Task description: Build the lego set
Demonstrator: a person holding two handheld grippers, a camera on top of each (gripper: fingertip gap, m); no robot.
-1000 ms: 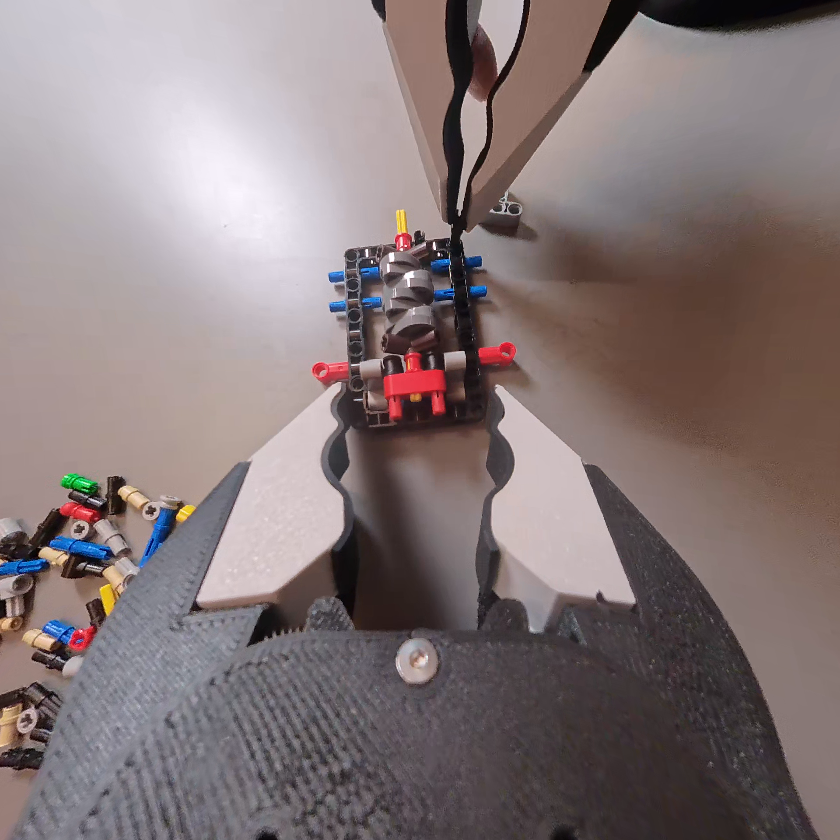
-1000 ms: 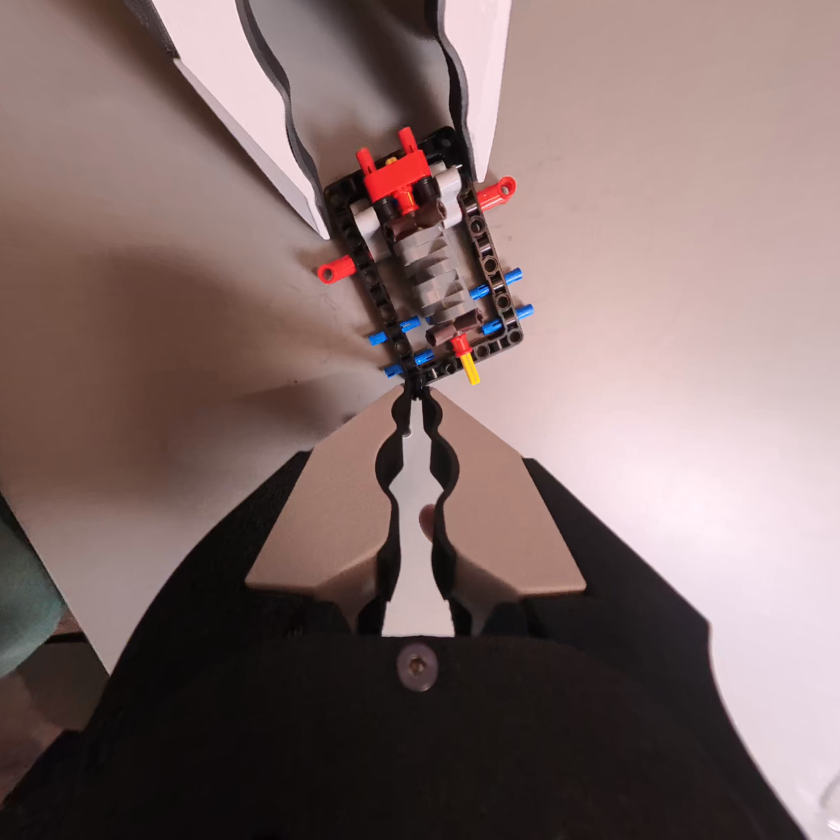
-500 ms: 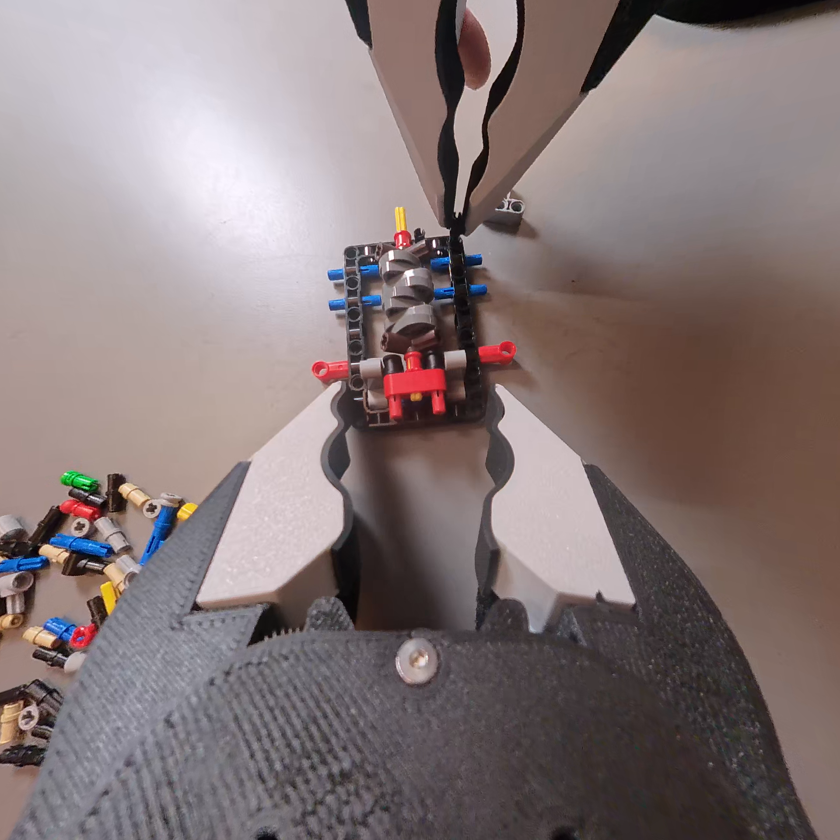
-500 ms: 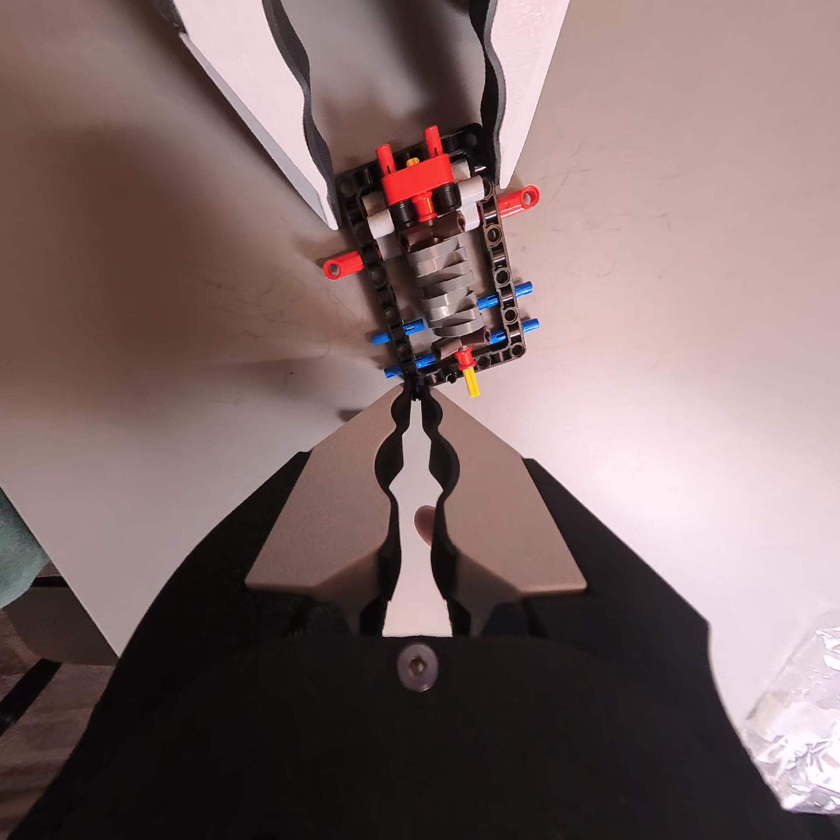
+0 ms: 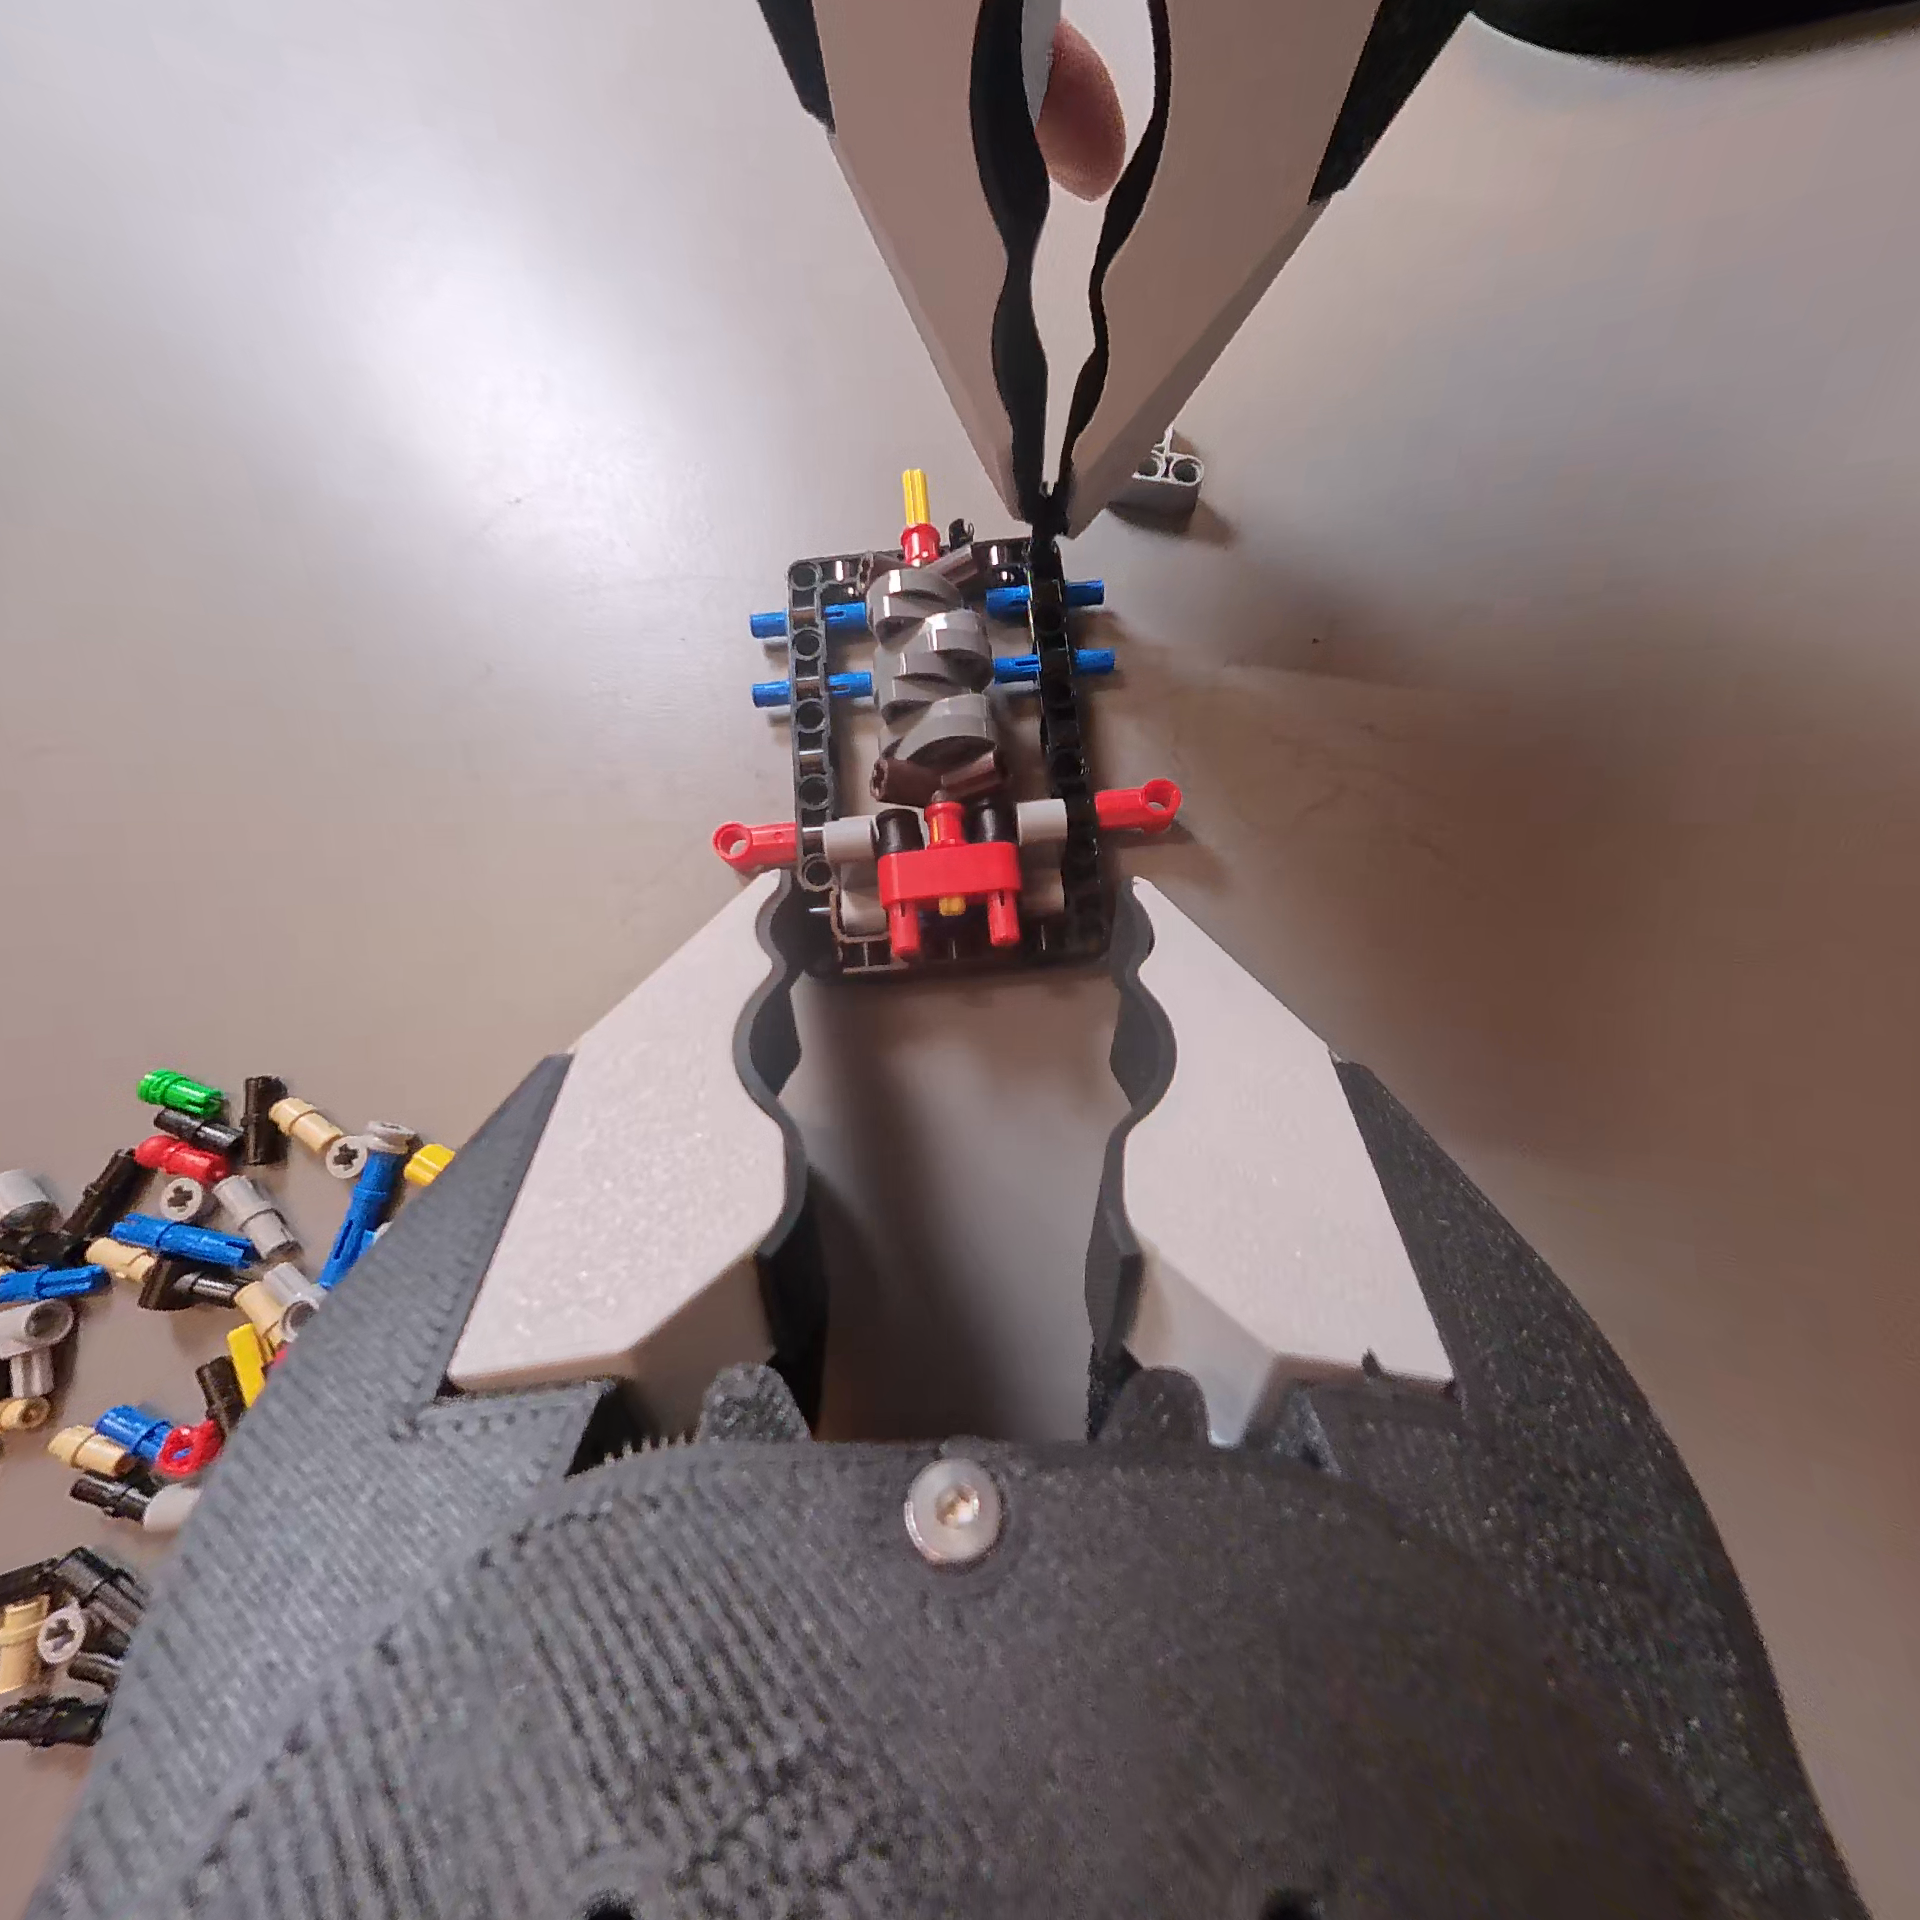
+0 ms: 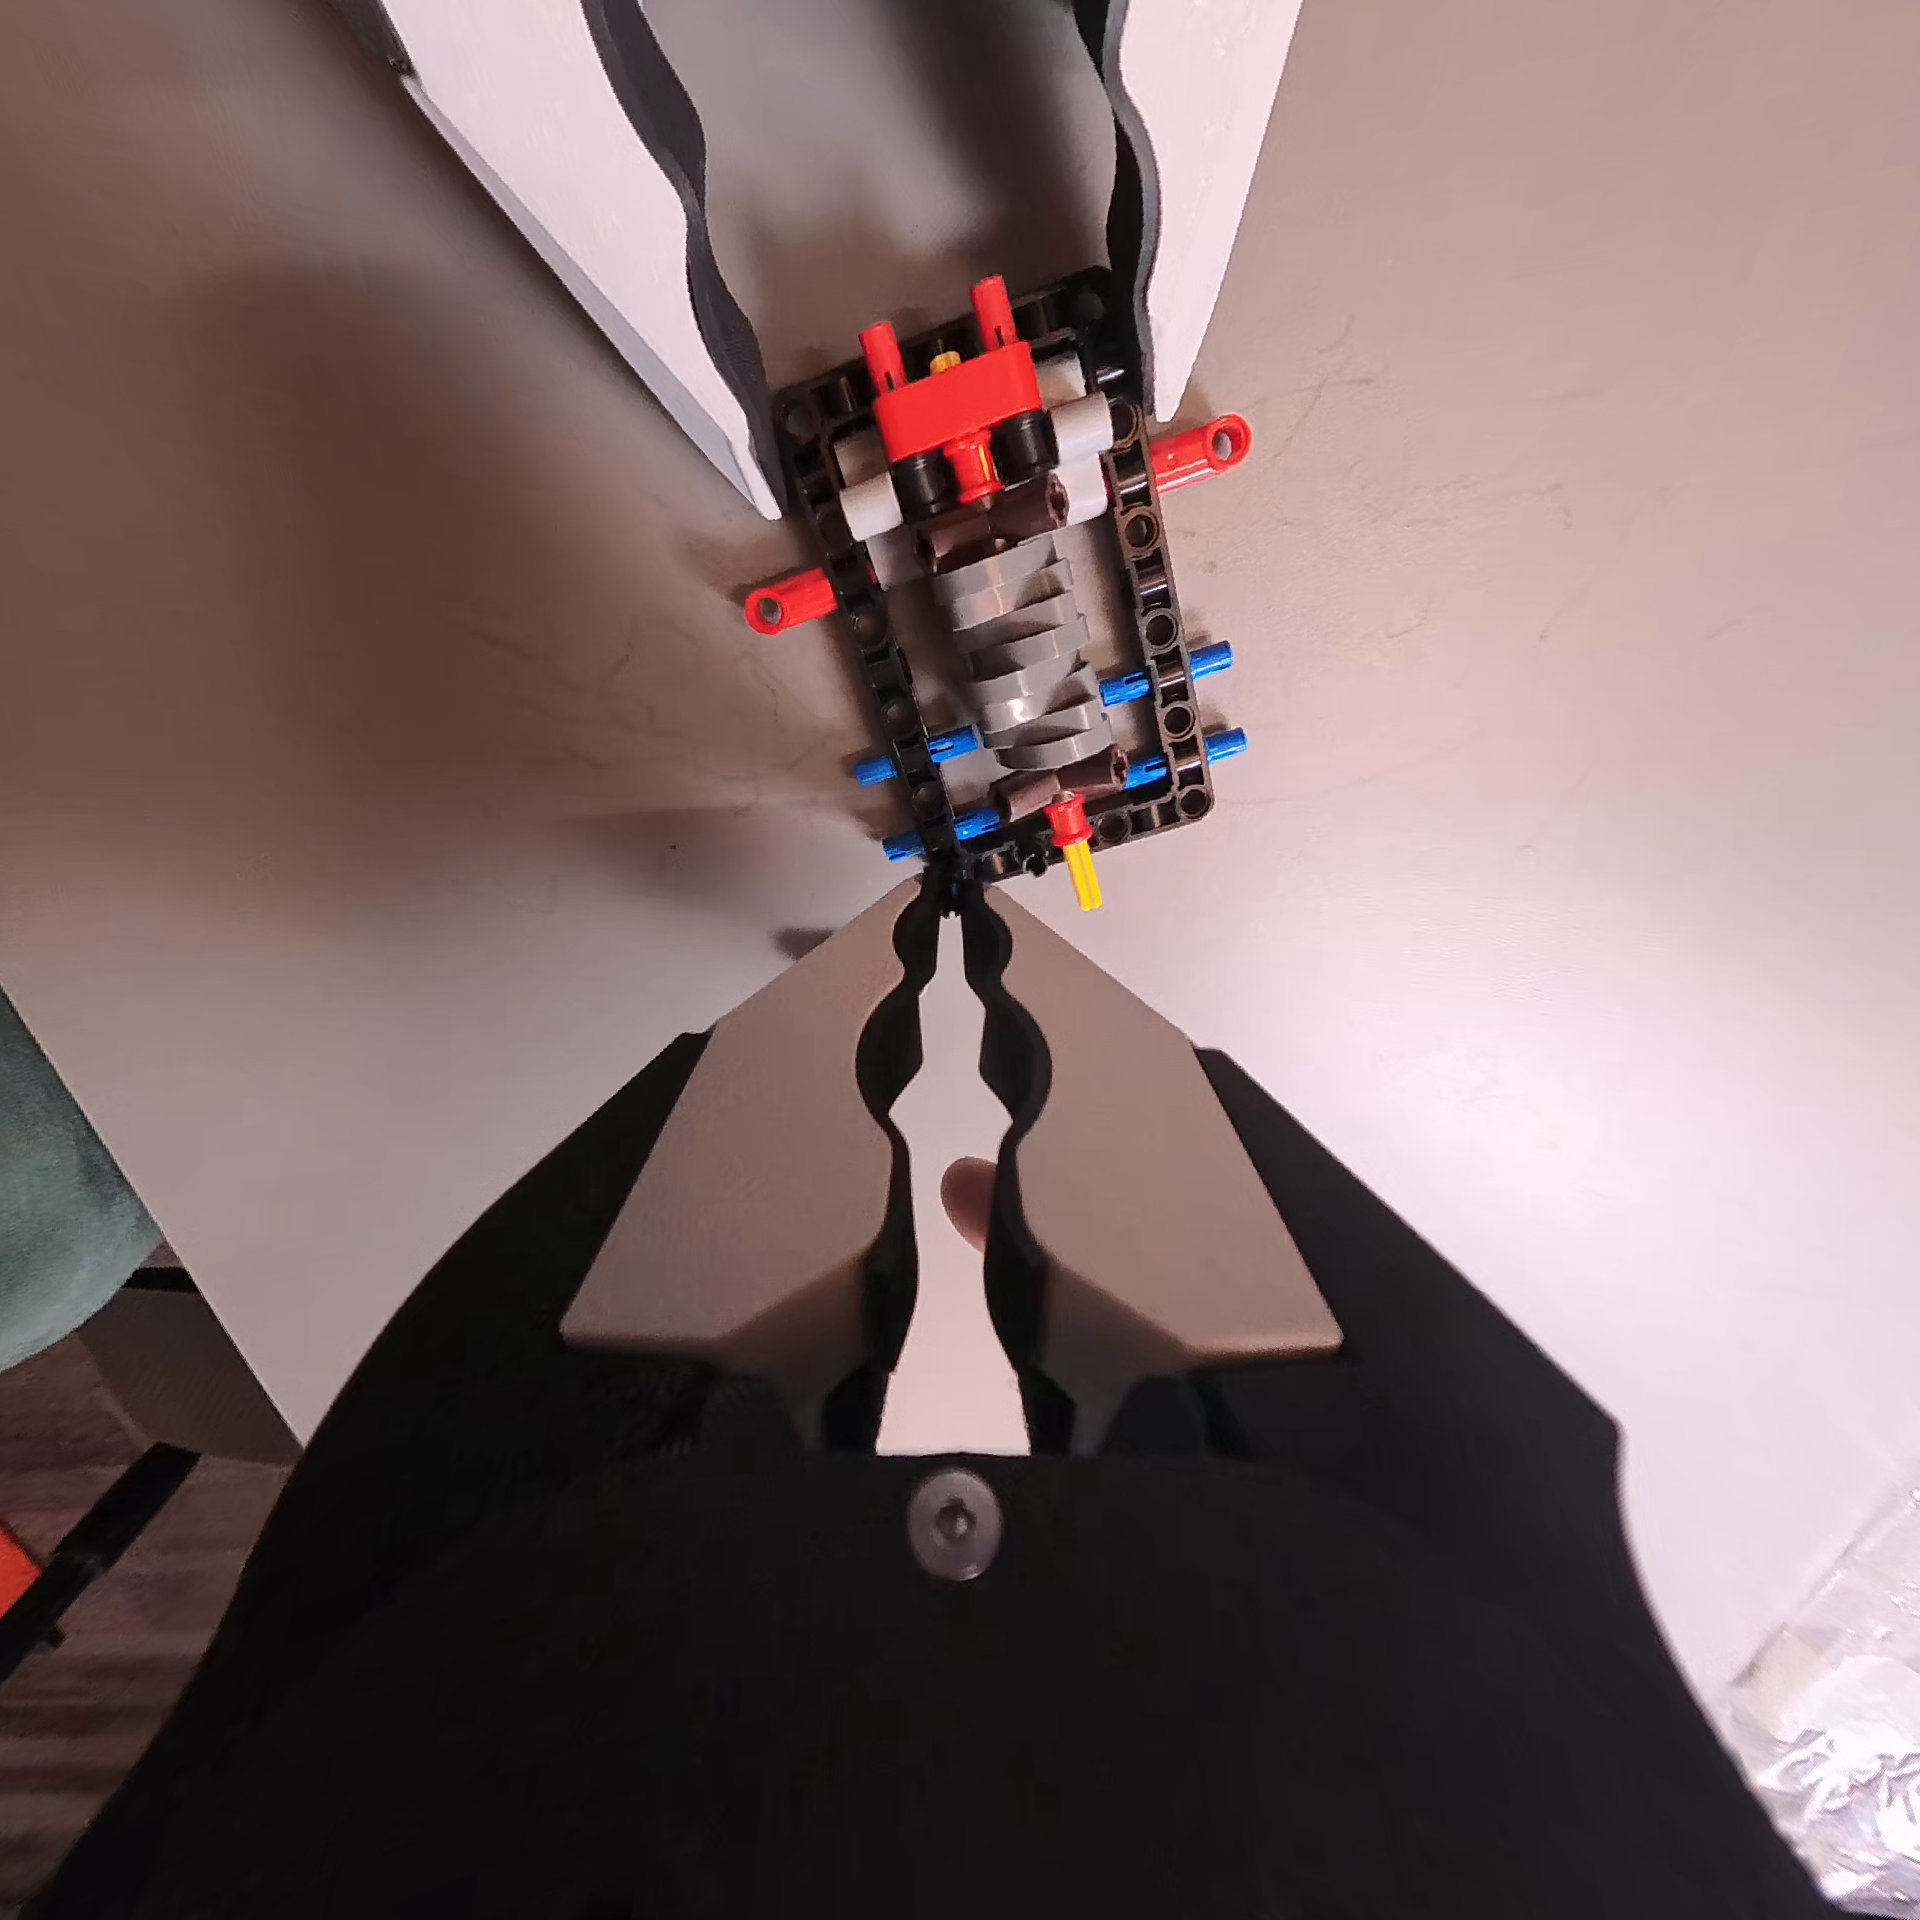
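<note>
Table surface (image 5: 312, 520), plain beige, carries everything. On it lies the lego frame (image 5: 945, 758), a black rectangular assembly with grey cam pieces along its middle, a red connector block (image 5: 948, 868) at the near end in the left wrist view, blue pins (image 5: 774, 623) sticking out of both long sides, and a yellow axle (image 5: 914, 497) at the far end.

The left gripper (image 5: 951, 925) holds the near end of the frame: its 2 pale fingers are spread to the frame's width and sit against both outer corners, so it is grasping the frame and steadying it. The right gripper (image 6: 951, 888) comes from the opposite end; its jaws are pressed almost together at 1 far corner of the frame. Something small and dark sits at the tips, but I cannot tell if it is a separate pin or the frame edge itself.

Loose parts (image 5: 187, 1247) lie in a pile to the left, and 1 small grey connector (image 5: 1169, 480) rests just beside the right gripper.

I judge the risk is this: if the right gripper pushes at an angle, the frame can twist out of the left fingers or slide on the smooth table, and a small pin could slip from the tips.
</note>
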